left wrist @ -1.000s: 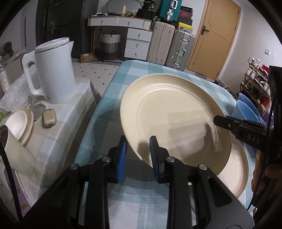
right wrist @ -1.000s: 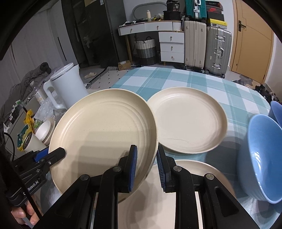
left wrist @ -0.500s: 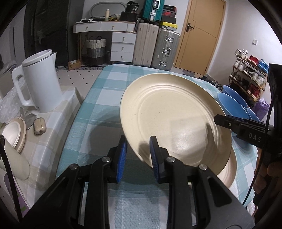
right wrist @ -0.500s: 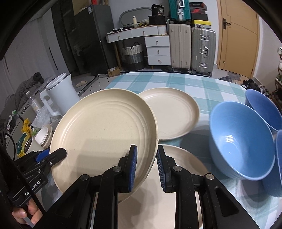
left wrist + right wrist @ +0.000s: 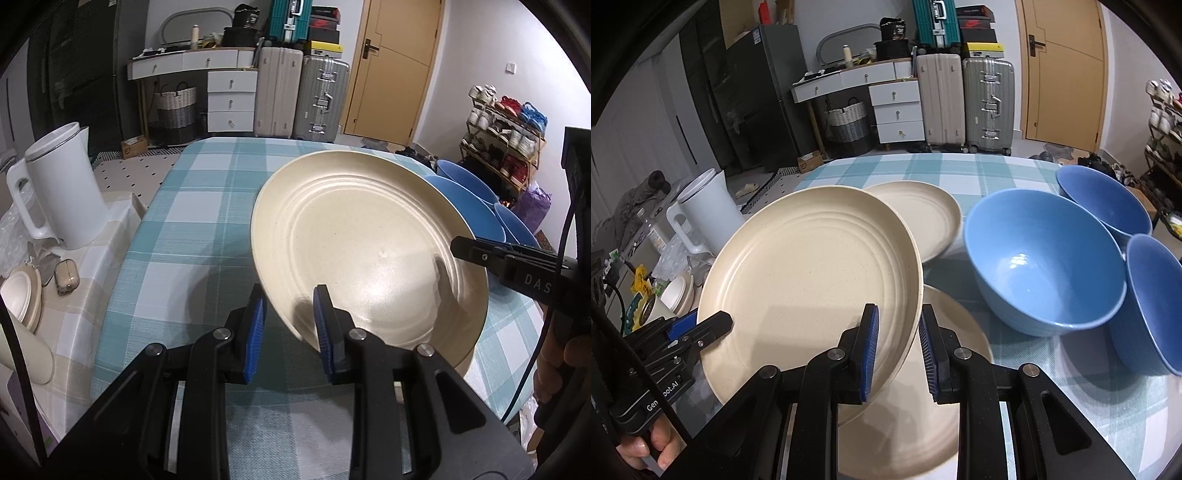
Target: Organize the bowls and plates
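Note:
A large cream plate is held in the air, tilted, above the checked table. My left gripper is shut on its near rim. My right gripper is shut on the opposite rim and shows at the right of the left wrist view. A second cream plate lies on the table right under the held one. A third cream plate lies farther back. Three blue bowls sit at the right: a big one, one behind it, one at the edge.
The table with a teal checked cloth drops off at its left edge. Beside it a lower surface holds a white kettle, a small case and a small cream dish. Suitcases, drawers and a shoe rack stand behind.
Both grippers have carried the held plate back toward the near side of the table and up. The blue bowls have come into view. The grips have not changed.

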Tool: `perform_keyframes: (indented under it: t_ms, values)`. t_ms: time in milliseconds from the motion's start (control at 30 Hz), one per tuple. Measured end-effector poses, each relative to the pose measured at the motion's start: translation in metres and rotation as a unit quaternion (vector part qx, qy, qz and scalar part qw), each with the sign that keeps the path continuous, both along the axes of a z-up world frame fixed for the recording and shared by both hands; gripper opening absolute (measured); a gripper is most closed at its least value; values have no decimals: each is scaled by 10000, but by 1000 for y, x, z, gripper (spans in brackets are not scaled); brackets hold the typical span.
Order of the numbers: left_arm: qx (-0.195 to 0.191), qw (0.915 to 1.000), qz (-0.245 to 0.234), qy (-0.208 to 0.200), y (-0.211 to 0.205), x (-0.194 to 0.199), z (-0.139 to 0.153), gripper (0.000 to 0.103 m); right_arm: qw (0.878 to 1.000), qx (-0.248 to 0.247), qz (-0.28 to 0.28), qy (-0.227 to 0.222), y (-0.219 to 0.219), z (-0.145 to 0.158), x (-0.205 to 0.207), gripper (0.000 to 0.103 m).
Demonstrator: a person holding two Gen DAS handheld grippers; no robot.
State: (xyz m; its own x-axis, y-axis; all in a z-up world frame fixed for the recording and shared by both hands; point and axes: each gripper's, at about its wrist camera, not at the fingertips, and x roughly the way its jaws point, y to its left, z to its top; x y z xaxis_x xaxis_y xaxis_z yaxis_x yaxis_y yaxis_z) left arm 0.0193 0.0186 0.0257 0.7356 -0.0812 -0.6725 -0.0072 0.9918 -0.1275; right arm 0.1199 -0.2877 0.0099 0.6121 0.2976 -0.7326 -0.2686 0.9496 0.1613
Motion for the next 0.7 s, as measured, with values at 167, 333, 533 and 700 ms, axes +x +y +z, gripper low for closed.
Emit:
perform_keyframes:
  t_ms: [167, 333, 533, 700]
  values:
    - [9, 9999, -127, 24, -10, 0, -2, 23, 9999, 40, -123, 34, -12, -4, -7, 23]
    - [52, 9996, -249, 90, -18, 2, -7, 23, 9997, 38, -217, 77, -21, -8, -11, 23]
    - [118, 9992, -350, 171, -23, 3, -14, 23, 9993, 11, -318, 184, -27, -18, -17, 23]
    - [160, 9986, -420, 270, -27, 9, -21, 23, 9990, -10, -377, 253, -33, -25, -20, 23]
